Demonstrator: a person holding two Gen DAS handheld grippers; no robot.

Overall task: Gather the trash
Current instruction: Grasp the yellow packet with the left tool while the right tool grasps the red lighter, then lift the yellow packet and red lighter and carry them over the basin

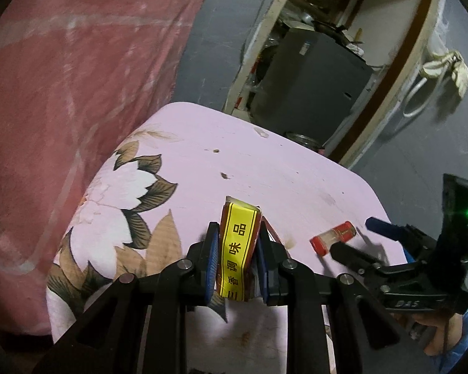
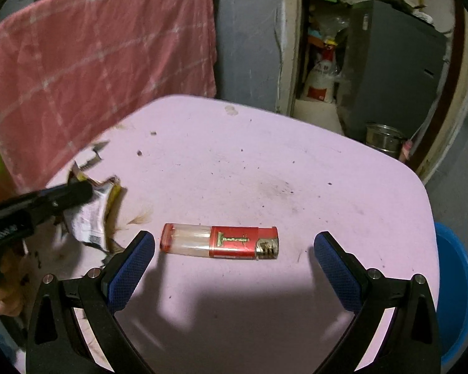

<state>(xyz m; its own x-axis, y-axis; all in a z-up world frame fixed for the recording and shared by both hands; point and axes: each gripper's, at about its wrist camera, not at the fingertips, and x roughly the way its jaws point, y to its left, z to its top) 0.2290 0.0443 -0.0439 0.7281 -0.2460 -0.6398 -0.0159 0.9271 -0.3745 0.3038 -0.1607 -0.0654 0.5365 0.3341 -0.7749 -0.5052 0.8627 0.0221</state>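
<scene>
Pink table [image 2: 265,162]: lighter [image 2: 219,242] between spread right tongs [image 2: 234,246]

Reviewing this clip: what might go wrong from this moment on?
The lighter lies lengthwise across the open right gripper; closing on its ends may make it skid or pivot out. The left gripper pinches the crumpled seasoning packet by one edge, so it might slip free. The two grippers work close together and might collide.
</scene>
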